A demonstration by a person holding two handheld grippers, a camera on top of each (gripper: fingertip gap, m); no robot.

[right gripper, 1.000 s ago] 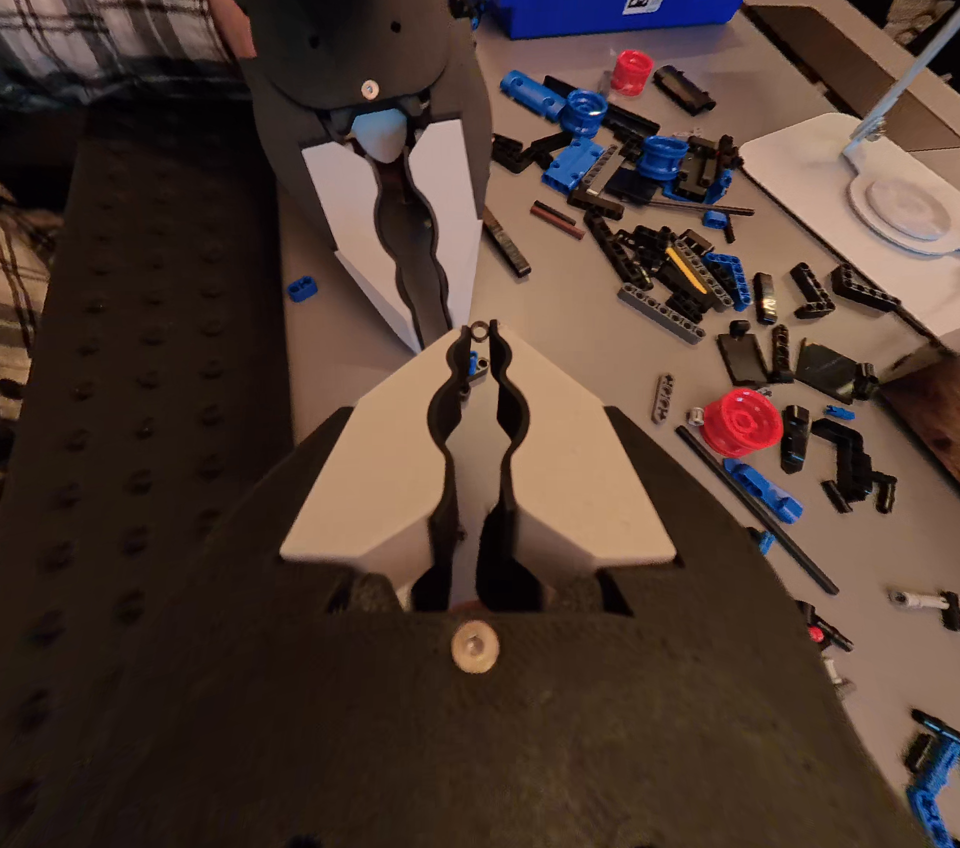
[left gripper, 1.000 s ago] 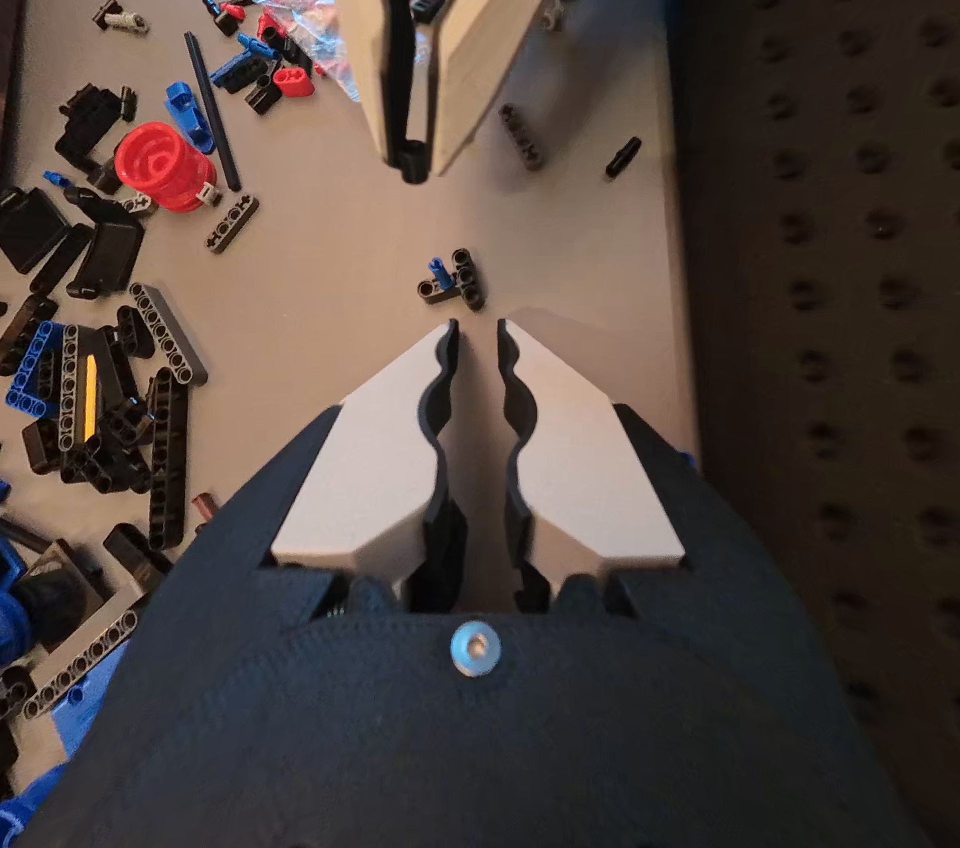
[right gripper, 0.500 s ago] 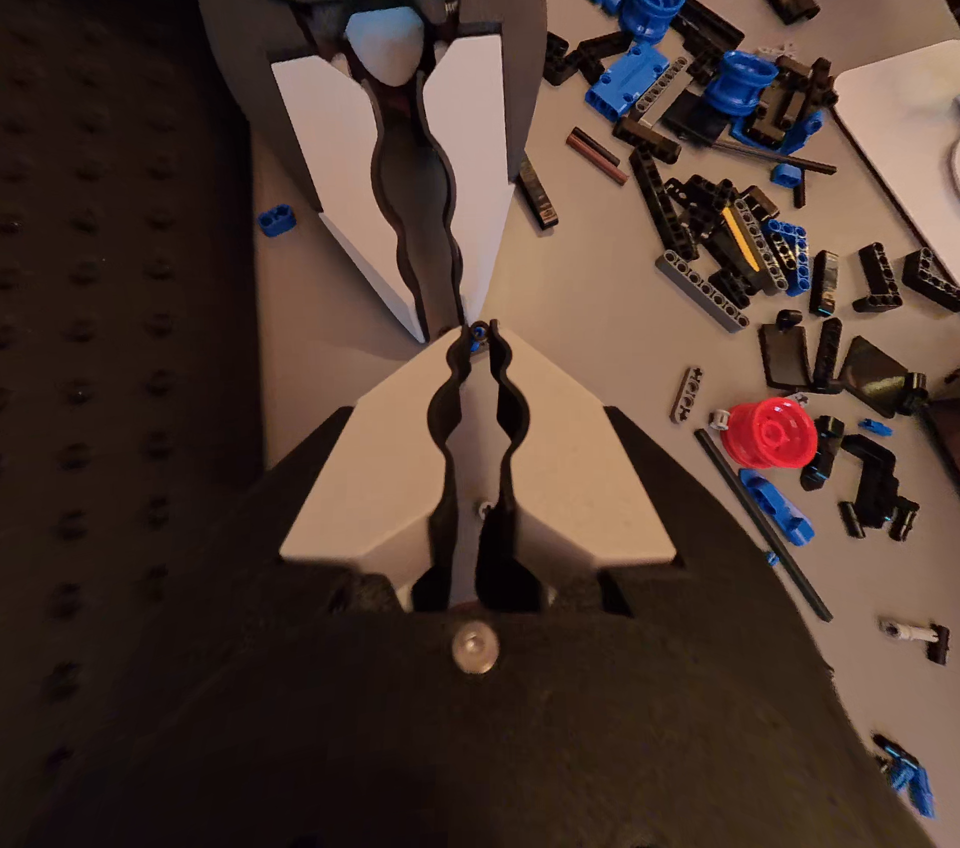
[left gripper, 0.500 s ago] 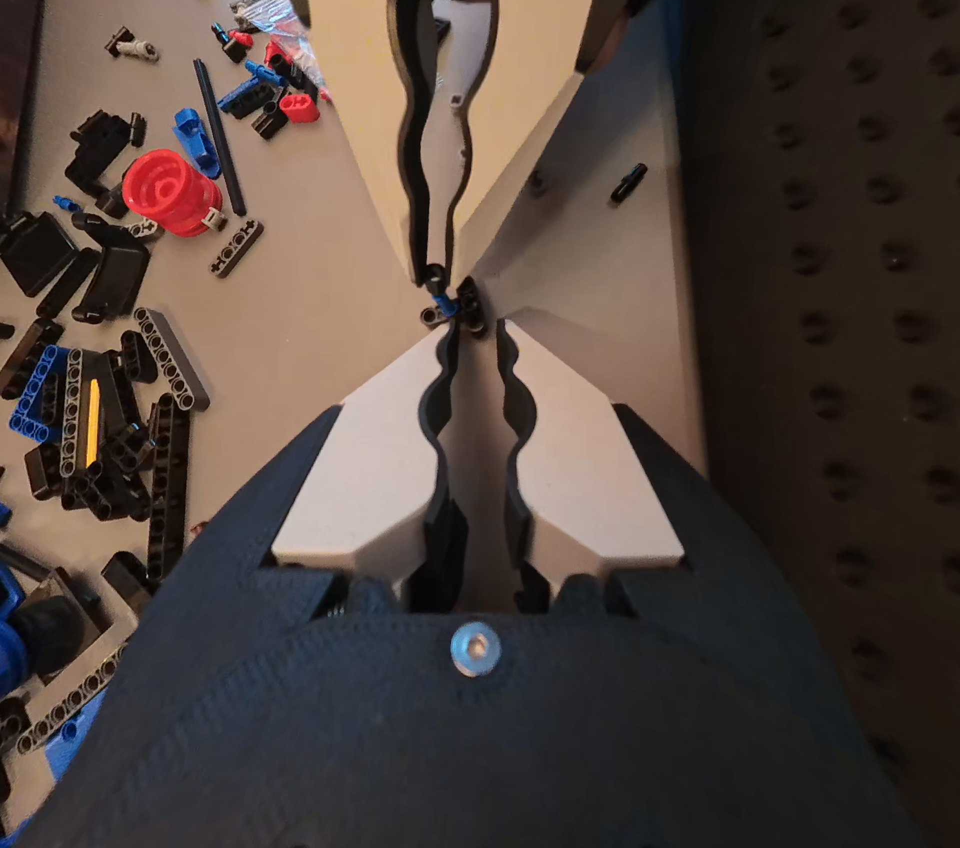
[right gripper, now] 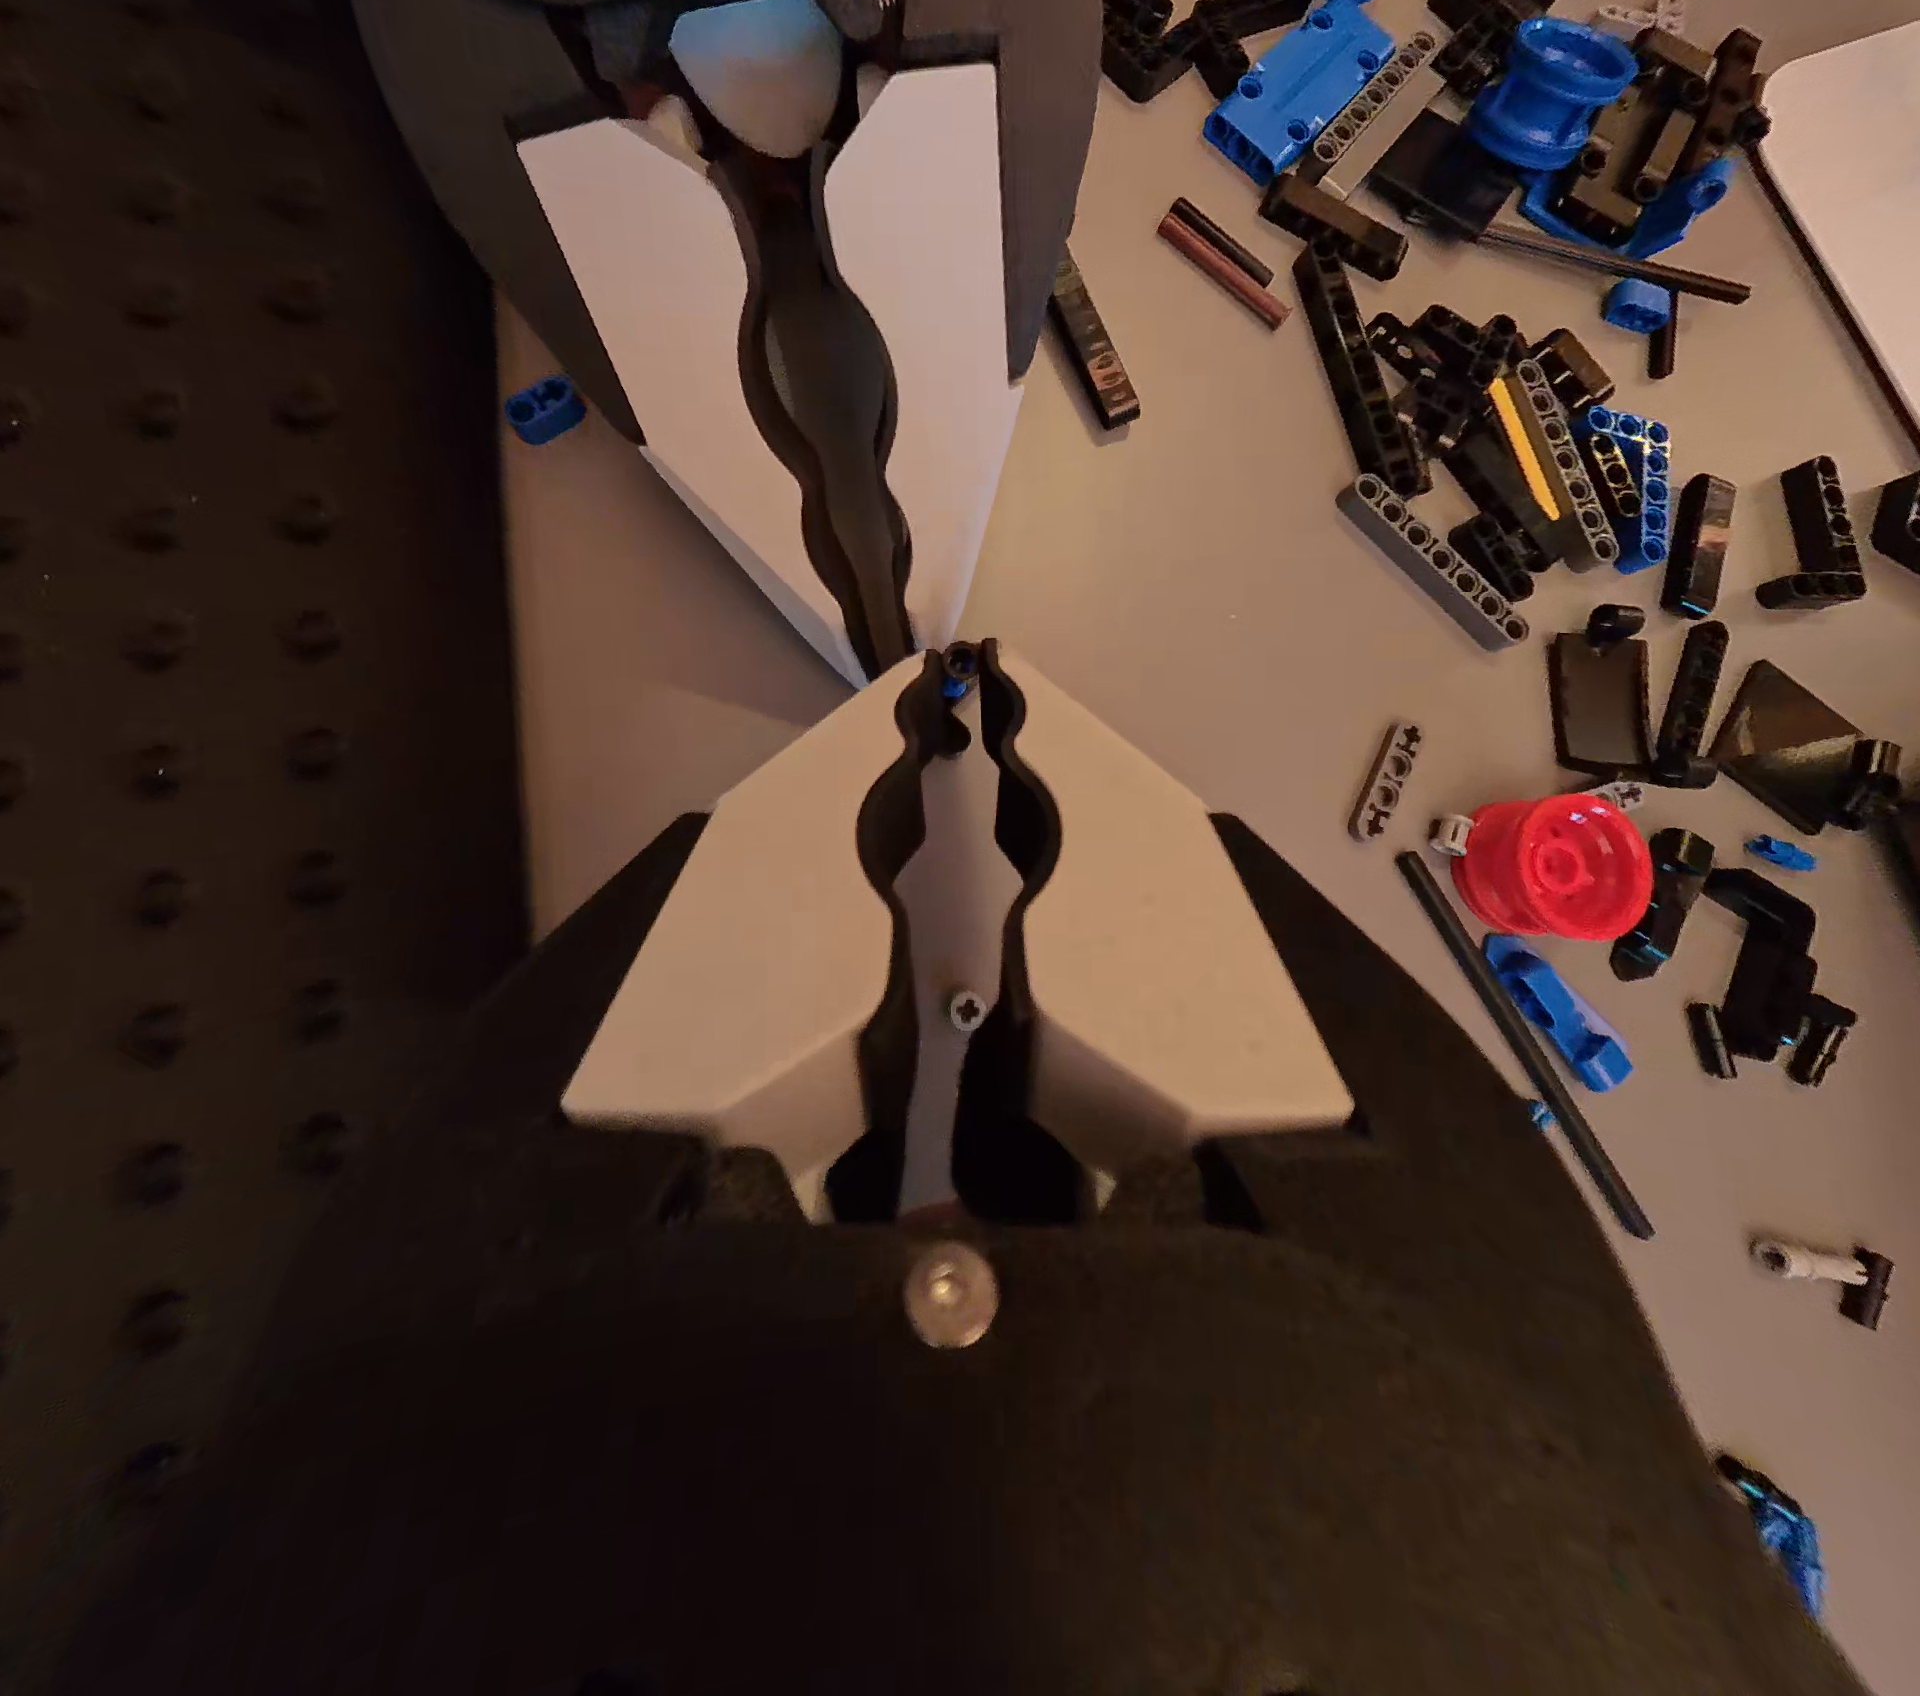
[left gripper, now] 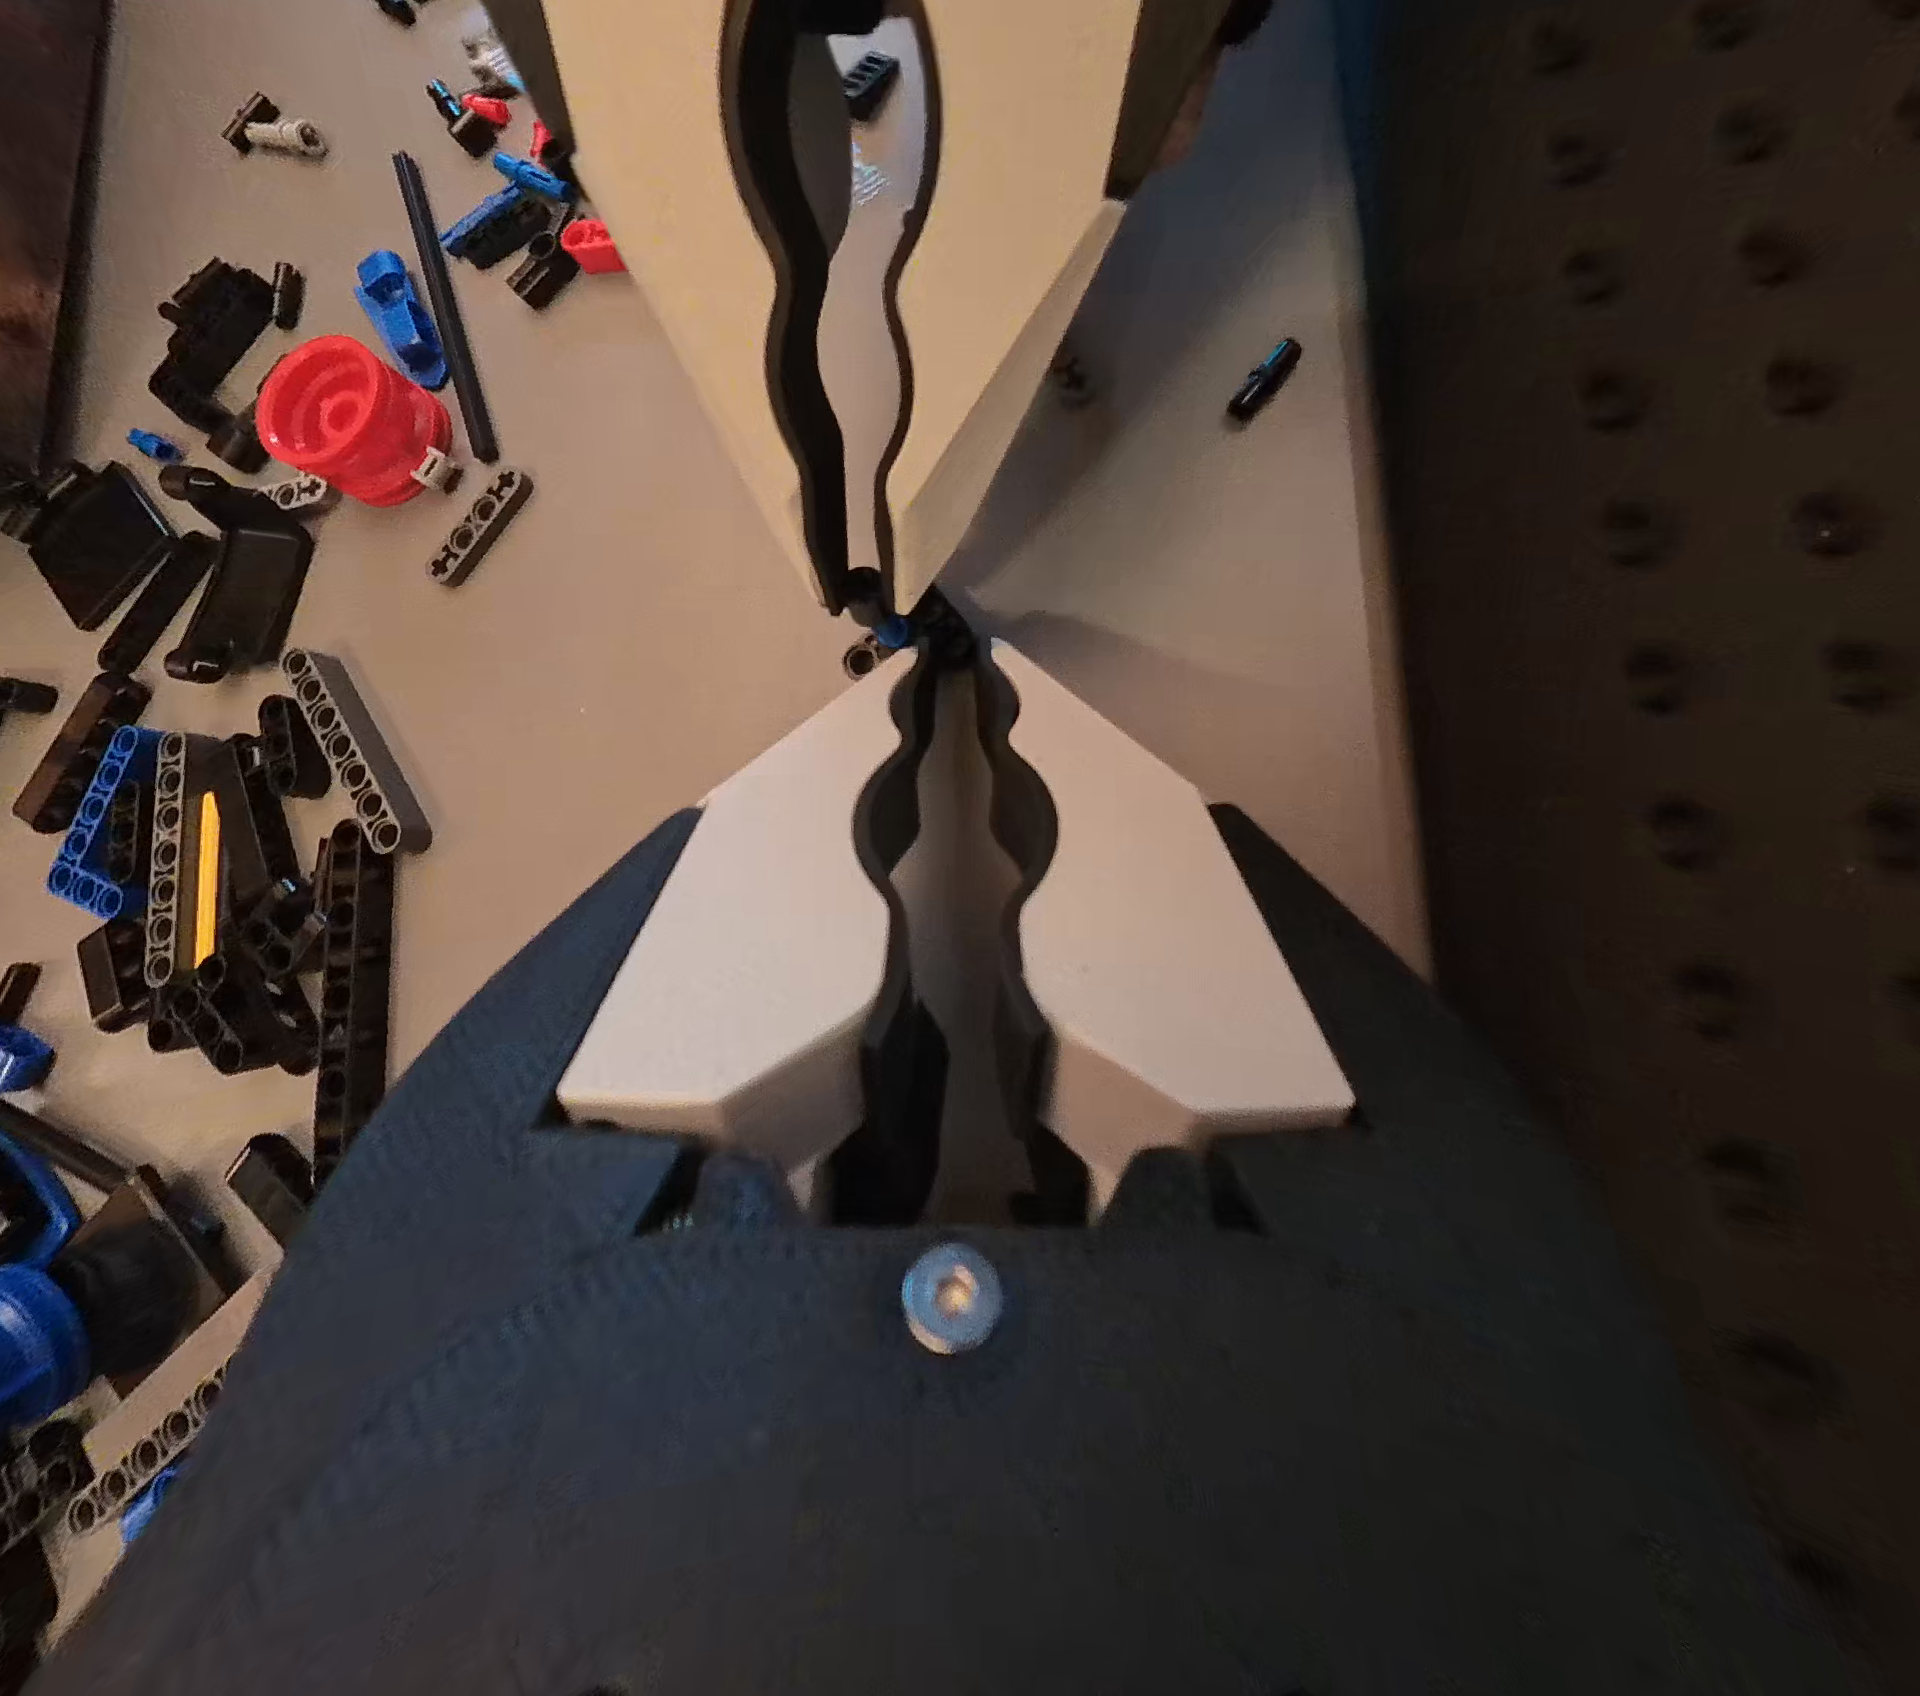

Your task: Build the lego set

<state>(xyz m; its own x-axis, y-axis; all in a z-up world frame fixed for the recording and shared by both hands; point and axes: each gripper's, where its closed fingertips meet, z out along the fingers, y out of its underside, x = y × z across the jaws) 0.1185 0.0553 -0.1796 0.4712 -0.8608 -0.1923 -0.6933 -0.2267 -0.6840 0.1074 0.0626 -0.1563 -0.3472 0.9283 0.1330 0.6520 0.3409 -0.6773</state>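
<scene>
A: Why are the two grippers nose to nose?

B: My guess is a join. The right gripper [right gripper: 961,667] pinches a small black piece [right gripper: 958,661] at its very tips, with a blue pin [right gripper: 953,688] just behind it between the pads. The left gripper [left gripper: 943,654] meets it head-on, tips pressed onto a black connector [left gripper: 948,630], or so it looks. That connector sits right at the tips, touching the blue pin [left gripper: 889,630], low over the table [left gripper: 644,711].

A: So each side braces a half?

B: Likely. Holding at the tips keeps the pin end free, so it can go into a hole.

A: And the poses?

B: Both point steeply down at the table, mirrored, tips touching. In the right wrist view the left gripper comes in from straight ahead and a bit to the left.

A: The other parts?

B: Untouched. A red wheel [right gripper: 1553,867] and a pile of beams [right gripper: 1507,462] lie well off to the right gripper's right. A lone blue link [right gripper: 542,405] lies ahead on its left, by the table edge.

A: Is the pin seated?

B: Cannot tell; the joint is too small and shadowed.
</scene>
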